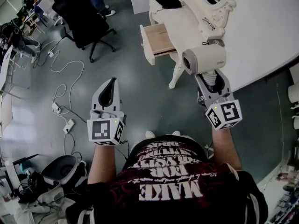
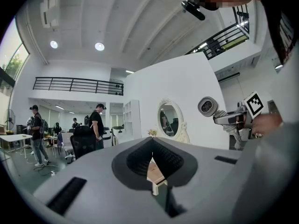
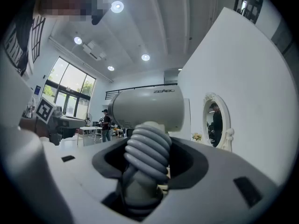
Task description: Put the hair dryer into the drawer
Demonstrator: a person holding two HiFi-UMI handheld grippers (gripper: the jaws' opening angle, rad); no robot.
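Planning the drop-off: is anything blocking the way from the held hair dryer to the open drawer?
Nothing visible does. The cream hair dryer, clamped in the right gripper, hangs in open air beside the white dressing table's pulled-out wooden drawer, whose bare bottom looks empty.
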